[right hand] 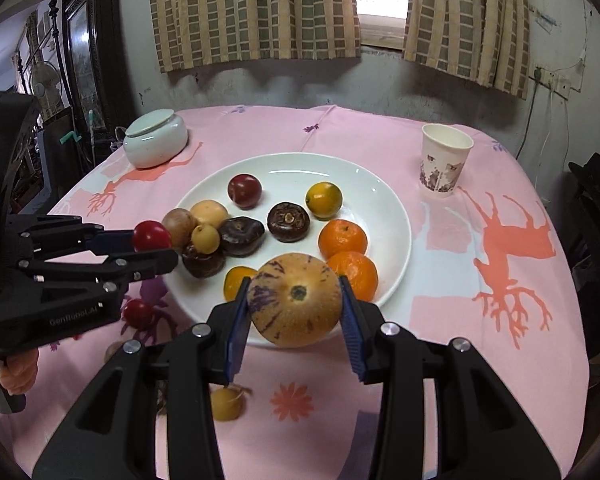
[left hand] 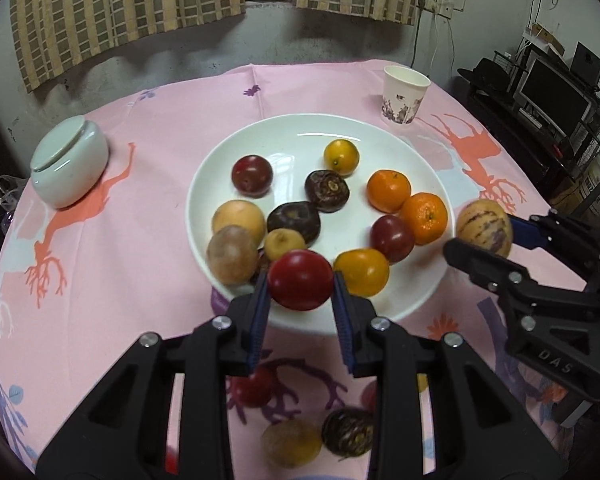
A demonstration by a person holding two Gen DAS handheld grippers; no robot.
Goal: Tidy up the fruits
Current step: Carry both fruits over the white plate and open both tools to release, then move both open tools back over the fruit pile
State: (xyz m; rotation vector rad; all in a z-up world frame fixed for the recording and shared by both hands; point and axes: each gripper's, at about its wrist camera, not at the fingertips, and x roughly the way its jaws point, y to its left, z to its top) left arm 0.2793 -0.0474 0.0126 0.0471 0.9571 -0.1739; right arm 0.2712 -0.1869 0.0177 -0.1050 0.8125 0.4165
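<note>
- Fruits mostly piled on white plate at desk centre; a few lie loose at 6 o'clock.
- Left gripper pinches red tomato above the plate's 6 o'clock rim, probably for drop-off.
- Right gripper clamps striped pepino melon likewise.

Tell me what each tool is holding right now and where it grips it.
Left tool: round red fruit, pinched on its opposite sides. Right tool: tan purple-streaked round melon, clamped across its sides, stem end facing the camera.
</note>
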